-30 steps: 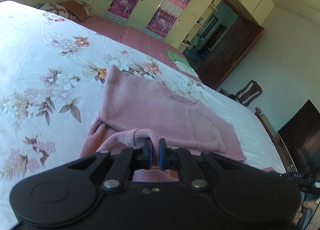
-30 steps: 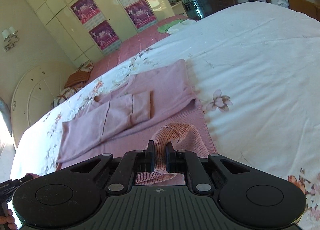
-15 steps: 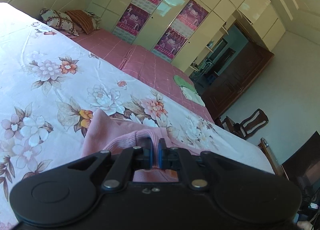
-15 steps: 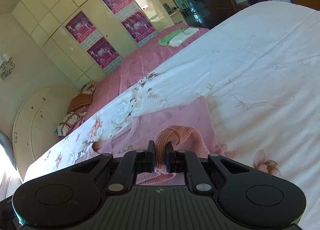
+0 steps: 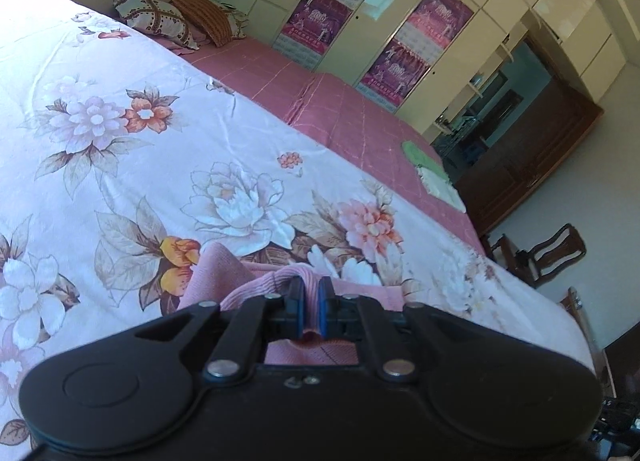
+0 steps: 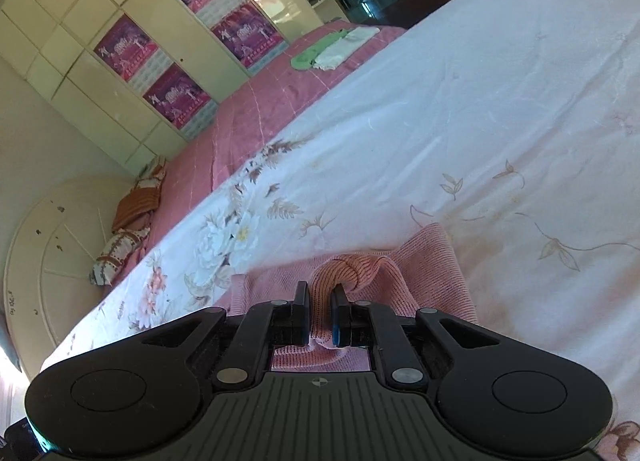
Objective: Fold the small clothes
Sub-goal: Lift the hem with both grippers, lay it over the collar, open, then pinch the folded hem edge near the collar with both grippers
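- While both tools pinch it, 1 pink garment (image 5: 224, 281) sits bottom-center of each view: left gripper (image 5: 310, 301) and right gripper (image 6: 320, 309) each clamped on a ribbed edge.
- 1 floral sheet (image 5: 120, 149) under it; 1 pink quilt (image 6: 256, 117) beyond.
- 2 pillows (image 5: 160, 19) upper left.
- 4 purple posters (image 6: 124, 47) on wardrobe doors.

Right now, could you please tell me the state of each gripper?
Left gripper: closed on the ribbed edge of the pink sweater.
Right gripper: closed on a bunched fold of the same sweater.
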The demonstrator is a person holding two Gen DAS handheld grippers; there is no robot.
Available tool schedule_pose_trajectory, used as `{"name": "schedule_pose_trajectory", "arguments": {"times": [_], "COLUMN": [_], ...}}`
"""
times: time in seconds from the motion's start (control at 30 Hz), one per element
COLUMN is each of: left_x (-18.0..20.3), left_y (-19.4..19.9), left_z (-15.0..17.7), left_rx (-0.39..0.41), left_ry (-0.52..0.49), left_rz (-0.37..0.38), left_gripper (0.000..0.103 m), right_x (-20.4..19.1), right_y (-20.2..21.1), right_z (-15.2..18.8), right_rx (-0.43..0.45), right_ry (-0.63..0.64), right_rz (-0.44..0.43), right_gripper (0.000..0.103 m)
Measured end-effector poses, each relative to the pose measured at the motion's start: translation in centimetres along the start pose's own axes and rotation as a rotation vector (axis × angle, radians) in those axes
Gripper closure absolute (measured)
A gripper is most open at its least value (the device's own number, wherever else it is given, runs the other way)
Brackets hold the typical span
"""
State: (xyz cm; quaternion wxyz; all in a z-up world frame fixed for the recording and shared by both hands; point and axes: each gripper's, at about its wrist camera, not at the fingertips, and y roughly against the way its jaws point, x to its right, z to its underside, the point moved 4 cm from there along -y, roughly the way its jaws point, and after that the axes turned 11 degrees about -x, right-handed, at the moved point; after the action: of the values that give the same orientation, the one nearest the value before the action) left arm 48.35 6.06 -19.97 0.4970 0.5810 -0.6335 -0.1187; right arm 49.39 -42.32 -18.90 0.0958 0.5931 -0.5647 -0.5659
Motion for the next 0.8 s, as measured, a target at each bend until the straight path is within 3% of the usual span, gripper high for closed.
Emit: {"name": "schedule_pose_trajectory", "arguments": {"times": [0.03, 0.1, 0.13, 0.17, 0.2, 0.23, 0.27, 0.47, 0.63, 0.7, 0.73, 0.77, 0.8], "left_x": [-0.2, -0.5, -0.7, -0.7, -0.7, -0.6, -0.3, 3.0, 3.8, 3.5, 3.3, 3.0, 2.7], "left_y": [-0.4, -0.5, -0.2, 0.3, 0.6, 0.9, 1.0, -0.1, -3.2, -3.9, -4.2, -4.4, -4.4], "left_z": [0.0, -0.1, -0.1, -0.1, -0.1, 0.0, 0.1, 1.2, 1.4, 1.4, 1.5, 1.5, 1.5], "left_rx": [-0.005, 0.000, 0.011, 0.030, 0.041, 0.036, 0.025, -0.049, -0.104, -0.094, -0.097, -0.103, -0.098], "left_ry": [0.000, -0.003, -0.002, -0.007, -0.025, -0.052, -0.091, -0.370, -0.413, -0.421, -0.423, -0.419, -0.408], "left_rz": [-0.019, -0.076, -0.097, -0.107, -0.108, -0.104, -0.097, -0.109, -0.154, -0.184, -0.188, -0.201, -0.211], "left_gripper": [0.080, 0.046, 0.020, 0.013, 0.013, 0.013, 0.013, 0.012, 0.013, 0.026, 0.046, 0.054, 0.054], "right_x": [0.0, 0.0, 0.0, -0.1, -0.4, -0.6, -0.8, -3.0, -4.6, -4.9, -4.9, -4.9, -4.7], "right_y": [-0.2, -0.2, 0.0, 0.3, 0.4, 0.7, 1.0, -1.0, -4.8, -5.4, -5.6, -5.9, -5.9], "right_z": [-0.1, -0.3, -0.4, -0.4, -0.5, -0.5, -0.5, 0.7, 1.5, 1.7, 1.9, 1.9, 1.8], "right_rx": [0.004, 0.005, 0.016, 0.033, 0.054, 0.077, 0.091, 0.044, 0.012, 0.016, 0.016, 0.002, 0.003], "right_ry": [0.013, 0.038, 0.045, 0.060, 0.085, 0.110, 0.137, 0.324, 0.452, 0.493, 0.511, 0.518, 0.513], "right_rz": [0.020, 0.047, 0.055, 0.067, 0.093, 0.114, 0.127, 0.167, 0.243, 0.261, 0.266, 0.266, 0.268], "right_gripper": [0.093, 0.090, 0.080, 0.067, 0.058, 0.042, 0.040, 0.040, 0.040, 0.041, 0.059, 0.081, 0.082]}}
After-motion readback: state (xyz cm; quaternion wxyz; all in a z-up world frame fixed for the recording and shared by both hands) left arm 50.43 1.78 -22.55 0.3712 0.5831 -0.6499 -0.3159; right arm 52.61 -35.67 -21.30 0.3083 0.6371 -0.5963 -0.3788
